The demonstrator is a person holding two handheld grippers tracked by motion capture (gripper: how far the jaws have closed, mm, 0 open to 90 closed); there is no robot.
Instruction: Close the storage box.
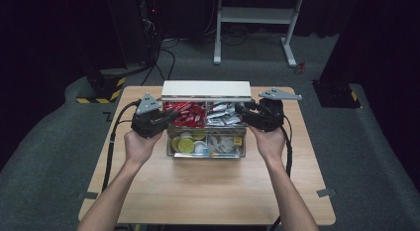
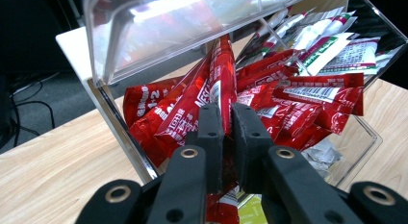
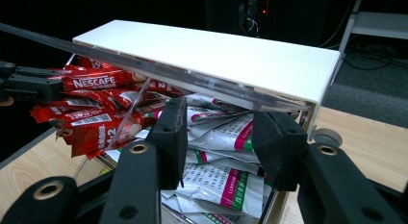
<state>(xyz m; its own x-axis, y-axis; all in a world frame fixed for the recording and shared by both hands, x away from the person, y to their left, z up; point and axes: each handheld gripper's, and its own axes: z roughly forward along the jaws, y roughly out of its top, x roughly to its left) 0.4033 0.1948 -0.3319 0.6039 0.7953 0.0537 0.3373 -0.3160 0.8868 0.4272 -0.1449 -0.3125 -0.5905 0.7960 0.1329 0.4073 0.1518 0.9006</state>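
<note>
Above red sachets (image 2: 269, 113), clear lid (image 2: 159, 31)

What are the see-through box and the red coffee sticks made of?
The box looks like clear hard plastic, maybe acrylic: you see the sachets through its glossy, light-catching walls. The red Nescafe sticks look like thin shiny foil-plastic film, crinkled with sealed ends; the left claw pinches one flat.

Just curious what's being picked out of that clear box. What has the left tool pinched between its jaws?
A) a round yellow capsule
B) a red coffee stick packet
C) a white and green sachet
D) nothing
B: in the left gripper view the left tool clamps a red stick packet.
</note>
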